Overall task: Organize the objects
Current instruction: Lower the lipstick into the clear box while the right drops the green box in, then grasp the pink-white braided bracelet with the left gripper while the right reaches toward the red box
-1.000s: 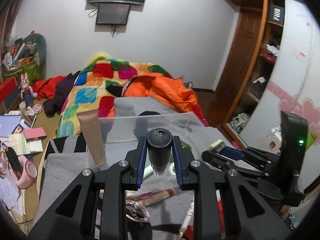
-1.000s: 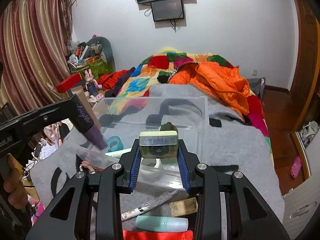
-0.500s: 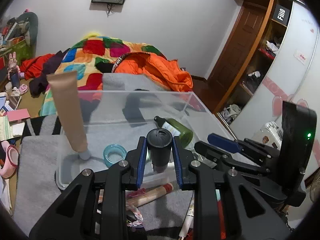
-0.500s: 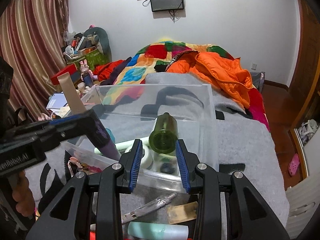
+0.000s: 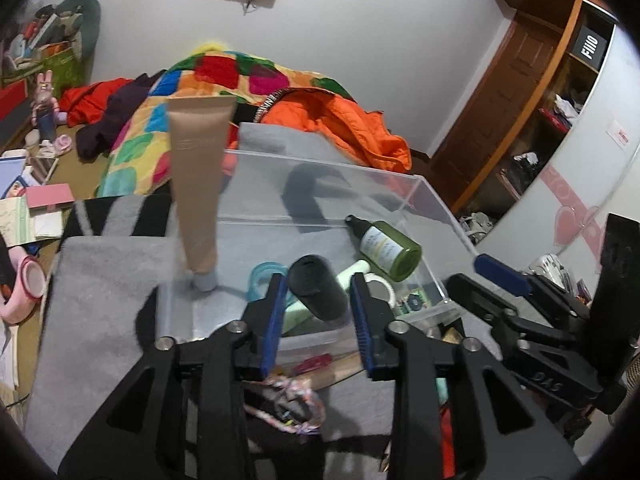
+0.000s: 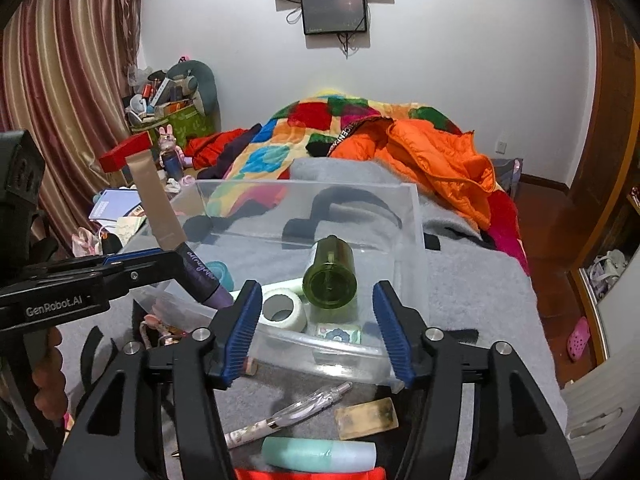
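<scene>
Here, left hand-held gripper (image 5: 319, 307) spread around matte black cylinder (image 5: 318, 292) (clear bin (image 5: 436, 216)).

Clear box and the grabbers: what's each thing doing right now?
Clear box, open, no lid.
Green bottle, lying on its side in the box.
Tan tube, standing on its cap in the box.
Dark tube, tilted between the left gripper jaws; grip unclear.
Right gripper, jaws open, empty.
Pen, lying outside the box.

We see a white wall (image 6: 460, 52) with 2 dark screens (image 6: 334, 12), striped curtains (image 6: 60, 80) at left — a wooden wardrobe (image 5: 532, 92) at right.
</scene>
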Tool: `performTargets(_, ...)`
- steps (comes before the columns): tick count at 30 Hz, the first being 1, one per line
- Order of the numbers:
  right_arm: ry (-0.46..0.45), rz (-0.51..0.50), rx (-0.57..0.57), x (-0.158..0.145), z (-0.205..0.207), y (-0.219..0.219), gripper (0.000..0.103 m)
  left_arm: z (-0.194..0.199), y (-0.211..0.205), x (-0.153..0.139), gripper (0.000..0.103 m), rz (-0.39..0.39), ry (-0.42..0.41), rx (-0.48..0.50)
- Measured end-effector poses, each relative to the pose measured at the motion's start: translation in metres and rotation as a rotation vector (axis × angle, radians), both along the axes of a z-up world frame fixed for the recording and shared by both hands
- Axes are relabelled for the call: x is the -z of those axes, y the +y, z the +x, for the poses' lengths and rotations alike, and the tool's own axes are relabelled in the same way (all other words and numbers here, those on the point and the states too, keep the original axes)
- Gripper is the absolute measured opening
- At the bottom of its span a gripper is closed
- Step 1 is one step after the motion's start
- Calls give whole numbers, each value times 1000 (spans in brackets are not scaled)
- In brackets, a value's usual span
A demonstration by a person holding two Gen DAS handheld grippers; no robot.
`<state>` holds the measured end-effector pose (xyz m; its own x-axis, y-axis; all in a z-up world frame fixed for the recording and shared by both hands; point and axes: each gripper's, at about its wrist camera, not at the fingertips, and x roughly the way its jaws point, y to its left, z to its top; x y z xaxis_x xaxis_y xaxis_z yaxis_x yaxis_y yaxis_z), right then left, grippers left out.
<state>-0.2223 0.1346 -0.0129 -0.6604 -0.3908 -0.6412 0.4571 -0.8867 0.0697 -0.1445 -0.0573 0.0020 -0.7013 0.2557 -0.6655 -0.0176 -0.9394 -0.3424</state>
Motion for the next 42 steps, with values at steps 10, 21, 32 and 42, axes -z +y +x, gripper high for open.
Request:
performTargets(10,28,-10,1,-12,23,9,71,30,7,-21,60,-129,71,-24)
performTargets(21,-3,-21,5,-3,44,23,76,53,19,6,71,-181,11,-2)
performTargets(32,-65,-26,13,16,48,33,76,58,1,47,70,-163,-91,-60)
performTargets(42,-94,-32,19,26,51,38,76,47,-24,51,47,-113,-125,-106)
